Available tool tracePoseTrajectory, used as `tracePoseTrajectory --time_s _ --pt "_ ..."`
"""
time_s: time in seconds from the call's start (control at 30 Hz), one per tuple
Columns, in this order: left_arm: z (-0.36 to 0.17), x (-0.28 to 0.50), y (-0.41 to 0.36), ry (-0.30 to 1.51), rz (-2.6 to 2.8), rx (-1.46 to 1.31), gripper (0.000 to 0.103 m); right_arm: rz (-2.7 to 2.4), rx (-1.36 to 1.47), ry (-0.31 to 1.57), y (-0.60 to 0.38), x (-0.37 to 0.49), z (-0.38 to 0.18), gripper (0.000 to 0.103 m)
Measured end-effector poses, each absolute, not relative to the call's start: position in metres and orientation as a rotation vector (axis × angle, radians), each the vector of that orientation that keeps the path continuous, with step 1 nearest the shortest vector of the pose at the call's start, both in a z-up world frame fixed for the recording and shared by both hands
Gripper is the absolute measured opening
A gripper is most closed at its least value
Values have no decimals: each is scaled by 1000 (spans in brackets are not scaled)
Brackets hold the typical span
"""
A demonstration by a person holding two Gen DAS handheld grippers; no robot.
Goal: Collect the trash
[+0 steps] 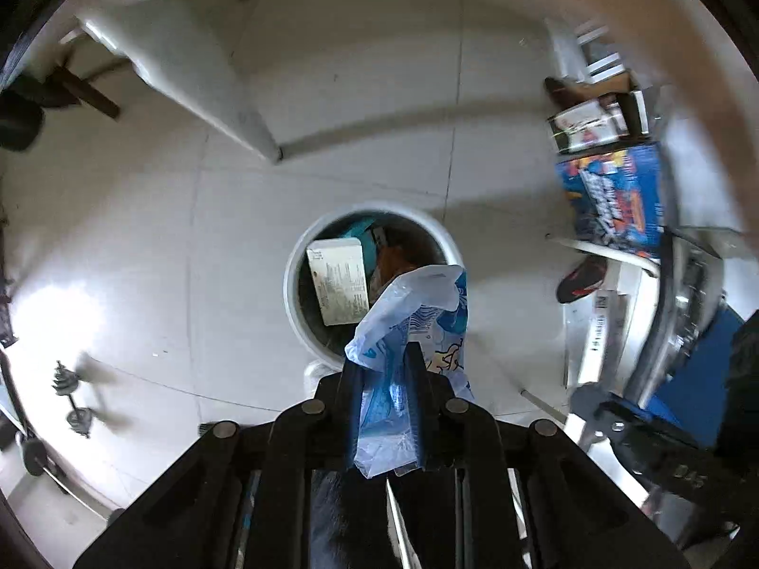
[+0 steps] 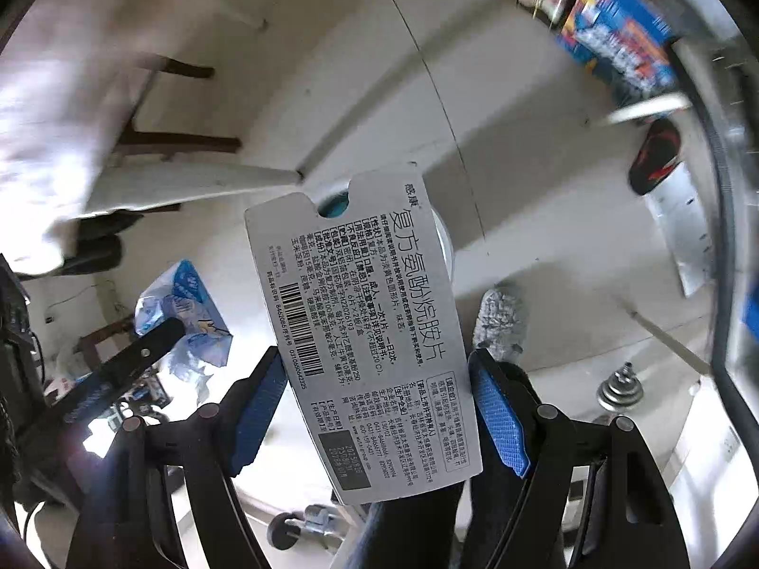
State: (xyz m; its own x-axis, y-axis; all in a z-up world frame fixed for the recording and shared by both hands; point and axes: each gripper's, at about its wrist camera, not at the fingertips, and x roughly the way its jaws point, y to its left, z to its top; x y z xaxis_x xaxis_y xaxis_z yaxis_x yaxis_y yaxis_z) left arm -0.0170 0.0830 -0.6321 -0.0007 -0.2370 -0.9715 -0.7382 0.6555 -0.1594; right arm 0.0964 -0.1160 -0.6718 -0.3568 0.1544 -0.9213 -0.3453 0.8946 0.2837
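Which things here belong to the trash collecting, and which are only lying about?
Job:
- blue plastic wrapper in left hand-held gripper
- medicine box in right hand-held gripper
- white bin

Lying about:
- dumbbell
- blue carton
- black-and-red shoe

Crumpled blue wrapper (image 1: 417, 327) over the white bin (image 1: 296, 313); grey medicine box (image 2: 365, 332) upright.

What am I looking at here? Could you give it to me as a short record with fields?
Setting: tiled floor, seen from above
Bin: white, round, already holding a box and wrappers
Left gripper: shut on a blue plastic wrapper, above the bin's near rim
Right gripper: holding a flattened medicine box, printed side up
Nearby: dumbbell, shoe
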Motion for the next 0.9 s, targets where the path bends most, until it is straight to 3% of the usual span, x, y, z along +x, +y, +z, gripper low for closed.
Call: tracePoseTrajectory --time_s 0.1,0.27,0.33,0.4,0.43,0.47,0.53,0.73,0.9 --pt "-697 -22 91 1586 456 -905 19 513 -137 1898 -110 95 -734 79" --pt "-751 -33 104 1618 418 -966 23 520 -151 1926 -97 87 -806 79" --pt "-765 -39 108 1620 410 -965 57 541 -167 1926 -90 85 -824 80" --pt "-771 -46 111 1607 413 -981 81 578 -179 1914 -82 81 -837 80" --pt "-774 -49 111 1600 413 -984 83 588 -189 1900 -81 79 -841 85" --pt "-774 -53 112 1598 420 -974 83 600 -184 1893 -80 78 -842 100" --pt "-772 -60 110 1614 446 -928 94 617 -179 1868 -77 76 -841 103" --pt "-728 -82 107 1563 530 -782 97 611 -223 1831 -78 66 -810 103" --pt "-664 -87 91 1523 594 -647 97 562 -366 1706 -84 56 -735 103"
